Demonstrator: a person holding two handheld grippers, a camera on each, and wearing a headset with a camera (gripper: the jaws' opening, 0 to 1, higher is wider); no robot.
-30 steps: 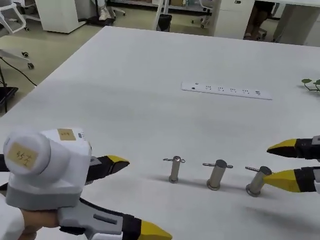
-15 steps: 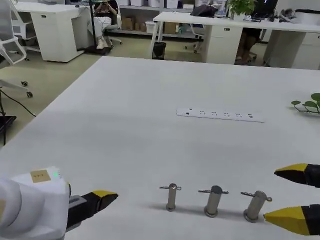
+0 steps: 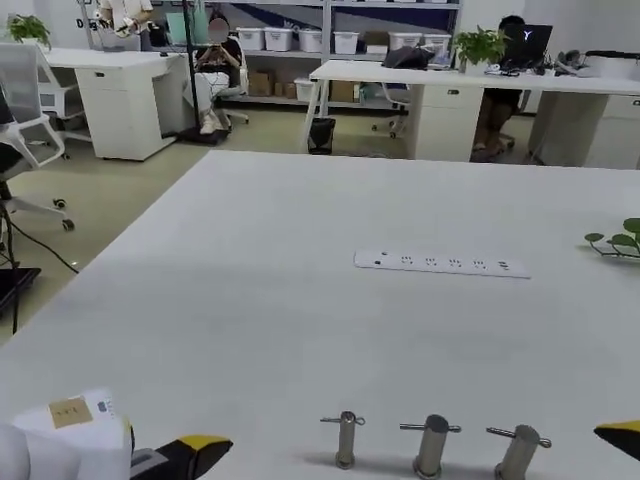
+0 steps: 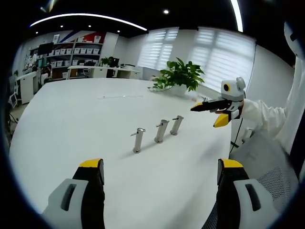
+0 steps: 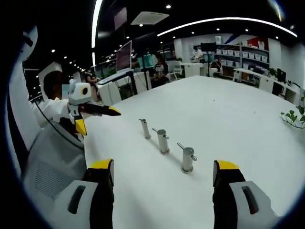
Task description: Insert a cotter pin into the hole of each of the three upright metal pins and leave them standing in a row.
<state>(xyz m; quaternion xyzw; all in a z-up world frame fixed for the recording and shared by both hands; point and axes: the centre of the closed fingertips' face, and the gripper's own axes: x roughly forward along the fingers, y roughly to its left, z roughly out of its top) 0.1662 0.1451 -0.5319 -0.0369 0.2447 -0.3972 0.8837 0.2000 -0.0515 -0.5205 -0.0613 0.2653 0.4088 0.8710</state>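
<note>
Metal pins (image 4: 161,131) in row, L hand-held gripper (image 4: 161,164) agape

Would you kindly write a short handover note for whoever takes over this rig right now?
Left gripper: open, empty, clear of the row.
Right gripper: open, empty, also clear of the row.
In the head view, the left pin, middle pin and right pin stand upright in a row on the white table, each with a cotter pin through its top.
Done: all three look pinned.
Left: apparently nothing; seating is too small to judge.
</note>
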